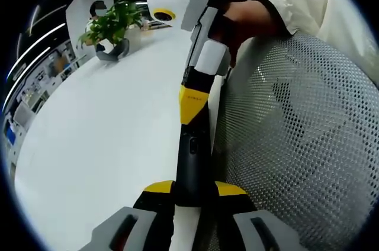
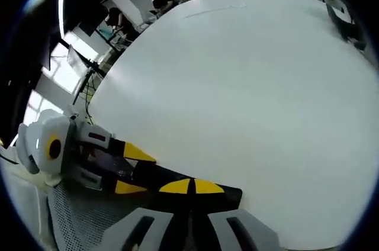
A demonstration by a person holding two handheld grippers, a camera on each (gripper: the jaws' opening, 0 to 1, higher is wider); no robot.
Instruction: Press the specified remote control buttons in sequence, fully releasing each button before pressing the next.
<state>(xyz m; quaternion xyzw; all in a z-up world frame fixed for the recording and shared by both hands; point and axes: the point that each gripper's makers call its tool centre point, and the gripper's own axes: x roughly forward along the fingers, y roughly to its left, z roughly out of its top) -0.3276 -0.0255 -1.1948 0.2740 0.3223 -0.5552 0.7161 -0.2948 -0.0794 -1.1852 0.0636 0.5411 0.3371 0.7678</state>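
2 grippers meet over a dark remote control [image 1: 192,162] at the near table edge. The left gripper [image 1: 193,195] pinches its near end; the right gripper [image 2: 190,190], jaws pressed together, touches its top. Press count: indeterminable. Beyond: white table [image 2: 249,73], mesh chair [image 1: 296,144], potted plant [image 1: 112,26], office.

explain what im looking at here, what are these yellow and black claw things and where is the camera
No robot: a person holds a two-jaw tool in each hand, and each tool carries a fisheye camera looking along its jaws. One picture comes from the left gripper, which grips a dark remote control. The other comes from the right gripper, jaws closed, its tip at the remote, seemingly to press a button. Below is a white table with a potted plant, beside a mesh chair.
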